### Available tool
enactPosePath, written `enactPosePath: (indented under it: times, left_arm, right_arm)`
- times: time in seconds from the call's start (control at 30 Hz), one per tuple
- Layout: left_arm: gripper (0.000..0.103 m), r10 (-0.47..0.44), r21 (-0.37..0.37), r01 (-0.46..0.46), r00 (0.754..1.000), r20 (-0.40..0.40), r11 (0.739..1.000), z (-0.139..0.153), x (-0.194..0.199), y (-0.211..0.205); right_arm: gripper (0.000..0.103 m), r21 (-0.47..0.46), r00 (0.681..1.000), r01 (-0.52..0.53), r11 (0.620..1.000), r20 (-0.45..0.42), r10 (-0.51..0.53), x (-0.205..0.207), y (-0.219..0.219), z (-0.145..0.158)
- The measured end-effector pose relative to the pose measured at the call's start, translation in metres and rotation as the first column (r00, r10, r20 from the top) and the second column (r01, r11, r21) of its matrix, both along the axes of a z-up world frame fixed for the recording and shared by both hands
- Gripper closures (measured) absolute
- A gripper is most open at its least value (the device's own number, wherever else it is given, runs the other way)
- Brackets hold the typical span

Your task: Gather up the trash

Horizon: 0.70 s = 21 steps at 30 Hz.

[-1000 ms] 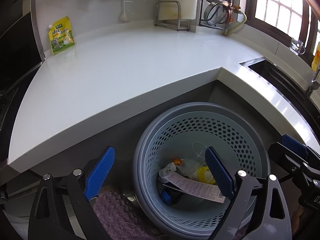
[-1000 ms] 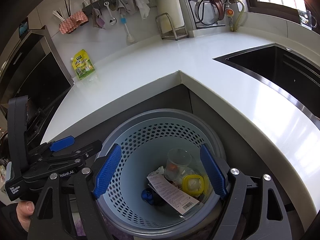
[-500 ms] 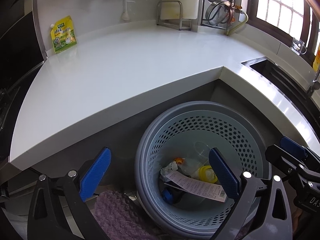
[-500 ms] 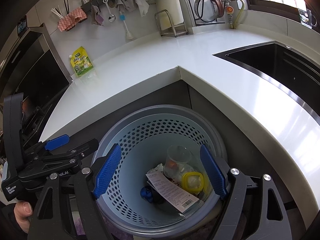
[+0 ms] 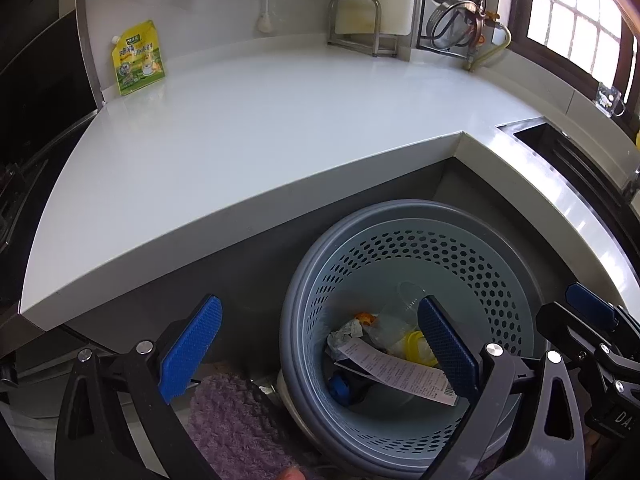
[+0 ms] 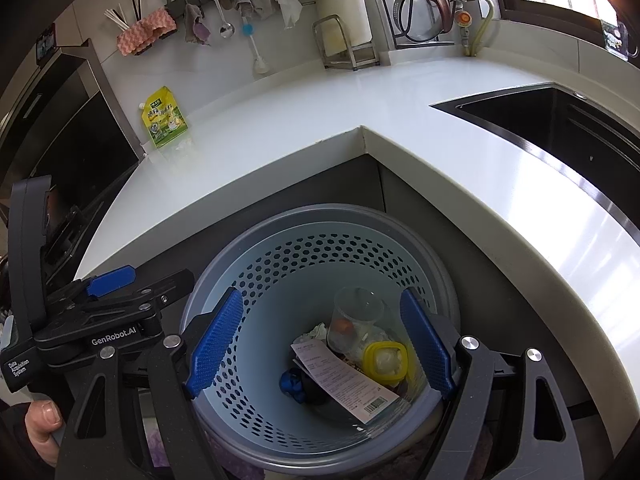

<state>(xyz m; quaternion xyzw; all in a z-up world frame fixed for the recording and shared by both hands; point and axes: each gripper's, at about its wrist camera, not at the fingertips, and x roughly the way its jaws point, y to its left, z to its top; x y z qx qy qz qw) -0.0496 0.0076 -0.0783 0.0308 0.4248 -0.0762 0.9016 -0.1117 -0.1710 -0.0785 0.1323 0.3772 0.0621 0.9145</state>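
Note:
A grey-blue perforated bin (image 5: 460, 248) (image 6: 320, 248) stands on the floor in the counter's inner corner. Inside lie a printed receipt (image 5: 396, 372) (image 6: 344, 376), a clear plastic cup (image 6: 356, 320), a yellow-lidded tub (image 6: 384, 360), a blue scrap (image 6: 290, 382) and a crumpled tissue (image 5: 346, 330). My left gripper (image 5: 318, 346) hangs open above the bin's left rim with nothing between its blue pads. My right gripper (image 6: 322, 342) is open over the bin's mouth, also holding nothing. The two grippers sit side by side.
The white L-shaped counter (image 5: 280, 120) runs behind the bin, with a green-yellow pouch (image 5: 138, 60) against the wall and a dark sink (image 6: 560, 120) at the right. A purple fluffy mat (image 5: 236, 424) lies left of the bin. A person's thumb (image 6: 42, 420) shows at the lower left.
The left gripper's jaws have spread a little wider. The right gripper and the trash in the bin look unchanged.

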Motion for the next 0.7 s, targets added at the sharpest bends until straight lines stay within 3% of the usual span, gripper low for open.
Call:
enactPosePath:
  times: [0.7]
  left_arm:
    - [0.006, -0.003, -0.005, 0.003, 1.000, -0.014, 1.000, -0.0035, 0.0018, -0.0003]
  right_arm:
    - [0.026, 0.001, 1.000, 0.000, 1.000, -0.002, 0.000, -0.0001, 0.0017, -0.0015]
